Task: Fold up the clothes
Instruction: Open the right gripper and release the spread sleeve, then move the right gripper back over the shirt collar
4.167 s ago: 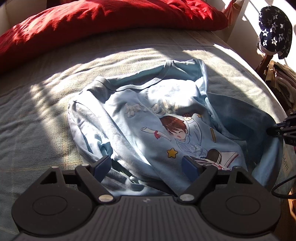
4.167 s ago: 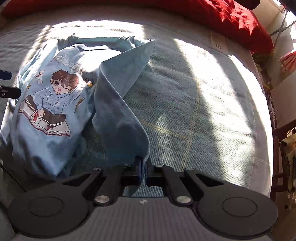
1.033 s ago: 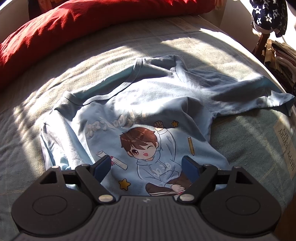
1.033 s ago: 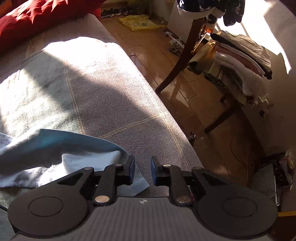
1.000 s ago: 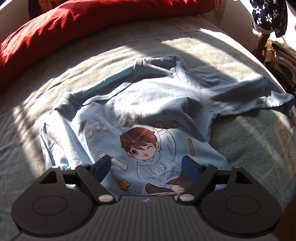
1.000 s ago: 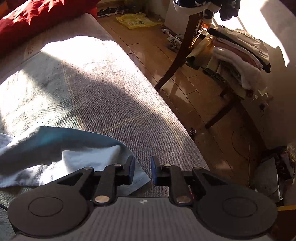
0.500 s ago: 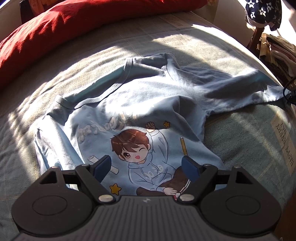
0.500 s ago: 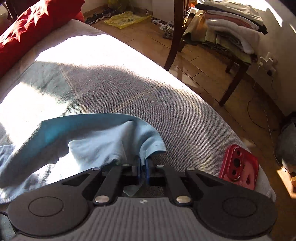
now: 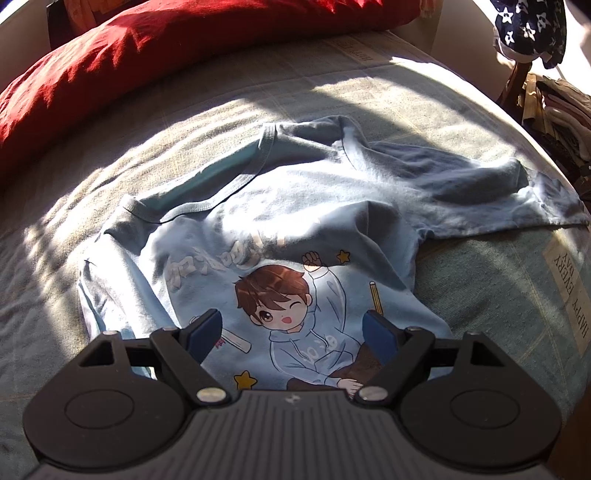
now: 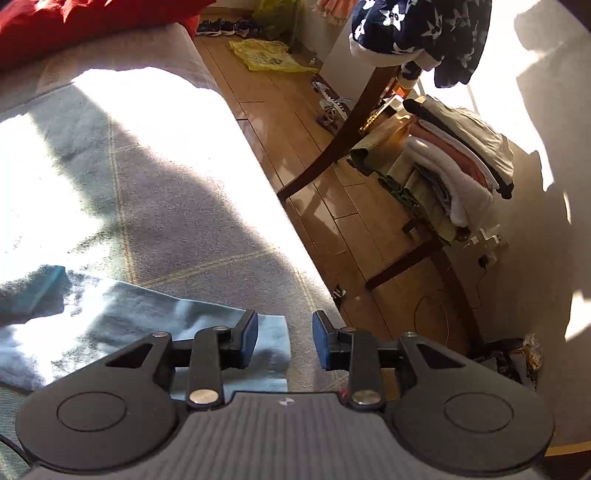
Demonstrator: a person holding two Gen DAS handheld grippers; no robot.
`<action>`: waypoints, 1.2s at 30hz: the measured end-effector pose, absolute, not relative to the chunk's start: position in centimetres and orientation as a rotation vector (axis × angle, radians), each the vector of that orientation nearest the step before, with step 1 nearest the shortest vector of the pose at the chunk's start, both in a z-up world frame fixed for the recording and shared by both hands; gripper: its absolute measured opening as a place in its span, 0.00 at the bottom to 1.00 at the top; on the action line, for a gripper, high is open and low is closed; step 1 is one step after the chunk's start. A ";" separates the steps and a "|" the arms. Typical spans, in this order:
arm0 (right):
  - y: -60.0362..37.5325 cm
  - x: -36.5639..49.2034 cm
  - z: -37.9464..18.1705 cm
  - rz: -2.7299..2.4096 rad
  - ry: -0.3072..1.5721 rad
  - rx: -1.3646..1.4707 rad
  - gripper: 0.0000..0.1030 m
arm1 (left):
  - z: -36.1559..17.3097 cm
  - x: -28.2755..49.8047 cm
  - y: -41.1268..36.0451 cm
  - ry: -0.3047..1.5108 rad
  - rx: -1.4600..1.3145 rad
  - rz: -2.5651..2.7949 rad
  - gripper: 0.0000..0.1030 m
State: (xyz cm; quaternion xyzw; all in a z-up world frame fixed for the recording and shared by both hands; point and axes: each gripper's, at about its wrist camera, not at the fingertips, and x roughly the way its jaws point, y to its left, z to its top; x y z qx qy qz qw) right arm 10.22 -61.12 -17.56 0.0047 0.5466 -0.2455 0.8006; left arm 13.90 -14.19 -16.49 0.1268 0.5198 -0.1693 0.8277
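A light blue sweatshirt [image 9: 295, 206] with a cartoon boy print lies face up on the grey bed cover [image 9: 92, 177]. One sleeve [image 9: 517, 206] stretches out to the right. My left gripper [image 9: 291, 328] hovers open over the printed front, nothing between its fingers. In the right wrist view the cuff end of that sleeve [image 10: 147, 321] lies flat near the bed's edge. My right gripper [image 10: 284, 339] sits just above it with its jaws opening. The cuff lies under the left finger and the pads do not press on it.
A red duvet [image 9: 166, 48] runs along the back of the bed. Past the bed edge is wooden floor [image 10: 288, 122], a dark wooden chair [image 10: 332, 147] stacked with folded clothes [image 10: 458, 170], a navy star-print garment [image 10: 417, 26] and a yellow bag [image 10: 269, 55].
My right gripper was shut on the sleeve cuff half a second ago; its jaws now stand apart and the cuff lies flat on the bed. The left gripper's view has barely changed.
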 end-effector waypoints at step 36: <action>-33.5 35.1 -20.7 0.531 1.011 0.043 0.46 | -17.1 22.8 -3.8 0.937 0.250 -0.145 0.81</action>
